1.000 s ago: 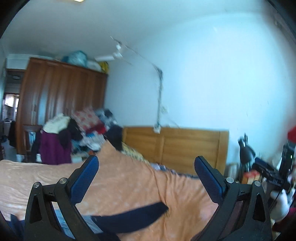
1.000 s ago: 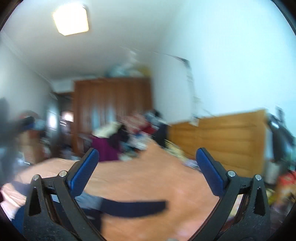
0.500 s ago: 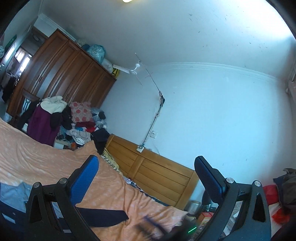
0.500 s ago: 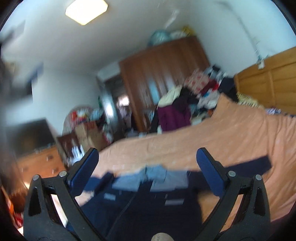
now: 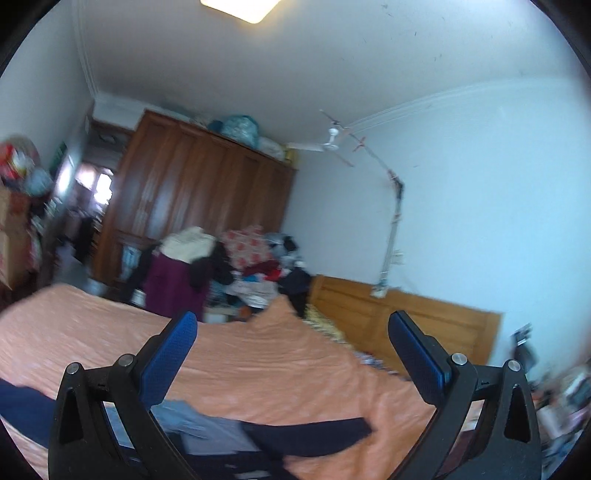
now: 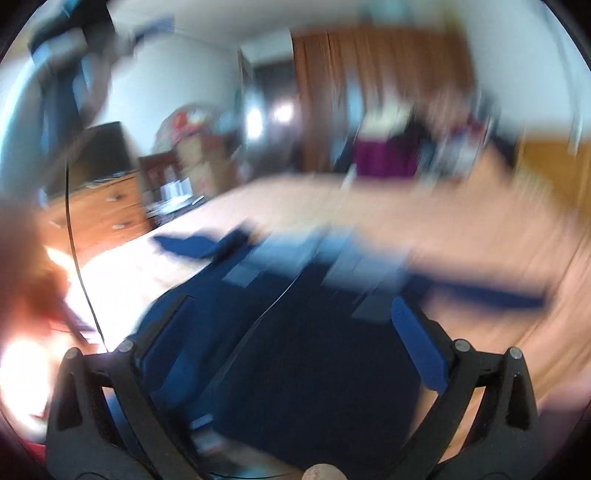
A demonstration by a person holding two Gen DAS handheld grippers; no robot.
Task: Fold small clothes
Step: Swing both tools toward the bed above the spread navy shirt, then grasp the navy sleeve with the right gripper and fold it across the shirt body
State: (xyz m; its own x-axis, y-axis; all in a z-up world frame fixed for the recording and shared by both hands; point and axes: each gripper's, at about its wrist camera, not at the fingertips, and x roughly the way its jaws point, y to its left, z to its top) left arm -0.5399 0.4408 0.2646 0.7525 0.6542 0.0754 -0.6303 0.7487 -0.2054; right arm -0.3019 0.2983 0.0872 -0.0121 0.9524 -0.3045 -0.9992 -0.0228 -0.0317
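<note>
garment (image 6: 314,354) flat on bed (image 5: 258,362)

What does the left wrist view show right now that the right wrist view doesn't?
Only left wrist: the ceiling light, ceiling fan and wooden headboard, all fairly sharp. Only right wrist, heavily blurred: a wooden dresser and most of the navy garment spread below the open right gripper. Both: the orange bedspread, brown wardrobe, the garment's long dark strip.

the left wrist view is bright and fairly sharp, lit by a glowing ceiling light (image 5: 240,9), softening at its left and right edges. the right wrist view is heavily smeared by motion blur, with blown-out glare (image 6: 22,365) at lower left. both bend strongly toward dark round borders.
</note>
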